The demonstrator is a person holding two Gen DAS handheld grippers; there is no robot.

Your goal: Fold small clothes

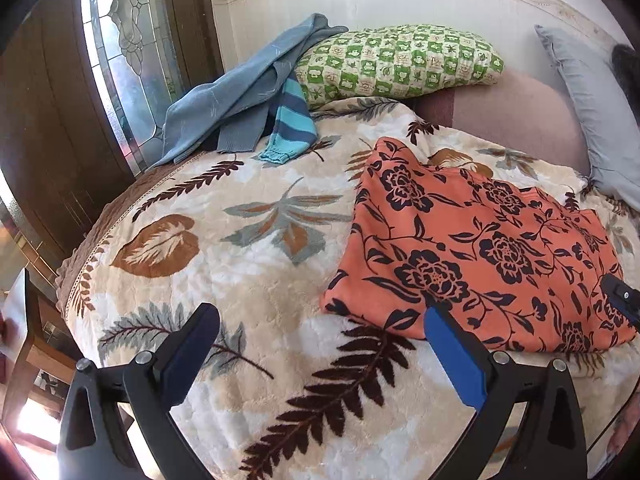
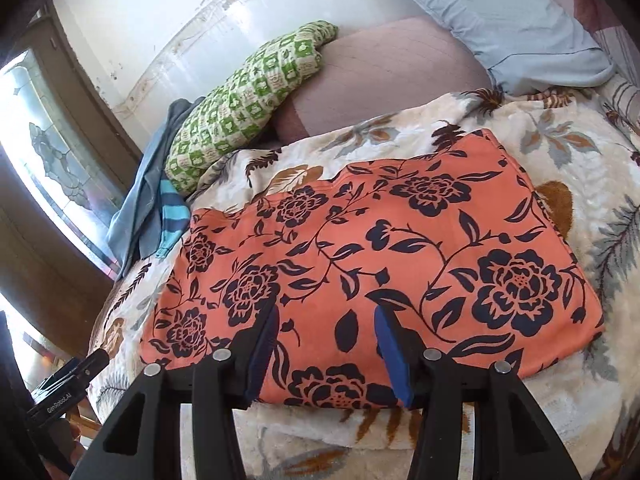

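An orange garment with dark flowers lies folded flat on the leaf-patterned blanket. My left gripper stands wide open over the blanket. Its blue-padded right finger is at the garment's near left corner, with nothing between the fingers. My right gripper is half open above the garment's near edge. The cloth under it lies flat and unpinched. Its tip shows at the right edge of the left wrist view. The left gripper's body shows low left in the right wrist view.
A grey-blue garment and a turquoise striped one lie heaped at the far left by the window. A green checked pillow, a mauve cushion and a pale blue pillow line the wall. The bed's edge drops off at left.
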